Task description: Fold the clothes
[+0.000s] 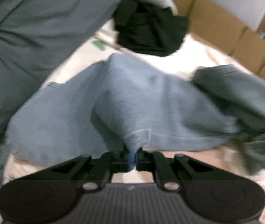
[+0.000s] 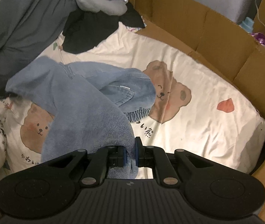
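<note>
Blue garment (image 2: 87, 100) pinched by left claw (image 1: 132, 160) and right claw (image 2: 130, 155) over bedsheet (image 2: 197, 123).

Right gripper (image 2: 130, 155) clamps blue garment (image 2: 87, 100)

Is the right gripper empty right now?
No: in the right wrist view the right gripper is shut on a fold of the blue garment, which hangs over the bear-print sheet.

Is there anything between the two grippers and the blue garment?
Nothing visible. The left gripper is shut on a hem corner of the blue garment, and the right gripper is shut on another part of it.
</note>
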The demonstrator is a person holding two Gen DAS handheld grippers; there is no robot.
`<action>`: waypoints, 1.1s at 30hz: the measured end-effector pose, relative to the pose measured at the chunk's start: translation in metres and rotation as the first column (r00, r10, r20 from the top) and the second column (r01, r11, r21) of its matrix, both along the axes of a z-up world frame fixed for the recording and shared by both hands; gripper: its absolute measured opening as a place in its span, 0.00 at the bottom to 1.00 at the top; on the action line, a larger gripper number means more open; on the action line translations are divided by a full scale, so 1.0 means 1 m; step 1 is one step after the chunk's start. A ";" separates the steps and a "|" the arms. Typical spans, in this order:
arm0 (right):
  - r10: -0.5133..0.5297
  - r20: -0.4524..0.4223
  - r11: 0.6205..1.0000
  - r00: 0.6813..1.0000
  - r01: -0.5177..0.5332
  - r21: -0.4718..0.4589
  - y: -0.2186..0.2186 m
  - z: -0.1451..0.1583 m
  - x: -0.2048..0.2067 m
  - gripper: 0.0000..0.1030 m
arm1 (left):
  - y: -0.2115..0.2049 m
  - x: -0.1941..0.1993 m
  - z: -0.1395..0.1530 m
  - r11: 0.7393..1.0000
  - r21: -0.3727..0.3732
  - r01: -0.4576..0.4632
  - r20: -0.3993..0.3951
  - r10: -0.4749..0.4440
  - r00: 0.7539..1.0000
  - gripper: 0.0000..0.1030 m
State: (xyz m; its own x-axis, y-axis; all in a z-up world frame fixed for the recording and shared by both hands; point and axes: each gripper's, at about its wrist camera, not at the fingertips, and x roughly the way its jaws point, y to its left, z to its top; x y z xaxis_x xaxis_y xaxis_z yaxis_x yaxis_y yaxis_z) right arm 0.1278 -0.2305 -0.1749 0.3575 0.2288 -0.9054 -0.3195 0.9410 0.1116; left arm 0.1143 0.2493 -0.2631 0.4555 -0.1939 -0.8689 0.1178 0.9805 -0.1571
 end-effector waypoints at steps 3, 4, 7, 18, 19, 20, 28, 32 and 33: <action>-0.007 0.023 1.000 1.000 0.007 0.018 -0.007 0.017 -0.004 0.06 | -0.028 -0.016 0.026 0.997 -0.071 0.024 -0.018 -0.026 1.000 0.04; -0.009 0.031 1.000 0.999 0.008 0.023 -0.010 0.023 -0.006 0.07 | -0.038 -0.022 0.034 0.995 -0.090 0.037 -0.022 -0.039 0.999 0.04; -0.012 0.055 0.999 0.998 0.010 0.032 -0.018 0.039 -0.013 0.06 | -0.069 -0.038 0.058 0.987 -0.140 0.083 -0.017 -0.086 0.996 0.04; -0.015 0.136 1.000 0.991 0.014 0.013 -0.067 0.093 -0.040 0.07 | -0.173 -0.070 0.108 0.922 -0.313 0.227 0.021 -0.232 0.973 0.04; -0.021 0.144 1.000 0.989 0.019 0.010 -0.072 0.098 -0.042 0.06 | -0.181 -0.070 0.111 0.916 -0.321 0.242 0.027 -0.247 0.969 0.04; -0.026 0.151 1.000 0.988 0.025 0.008 -0.076 0.102 -0.043 0.06 | -0.190 -0.070 0.114 0.908 -0.333 0.255 0.034 -0.259 0.965 0.04; -0.072 0.187 0.996 0.980 0.079 -0.033 -0.118 0.133 -0.065 0.06 | -0.249 -0.081 0.143 0.816 -0.414 0.403 0.105 -0.397 0.912 0.04; -0.109 0.177 0.991 0.978 0.120 -0.053 -0.141 0.139 -0.082 0.06 | -0.275 -0.086 0.149 0.780 -0.428 0.456 0.129 -0.446 0.885 0.04; -0.121 0.174 0.989 0.977 0.132 -0.059 -0.148 0.139 -0.086 0.06 | -0.282 -0.085 0.149 0.769 -0.437 0.466 0.133 -0.457 0.879 0.04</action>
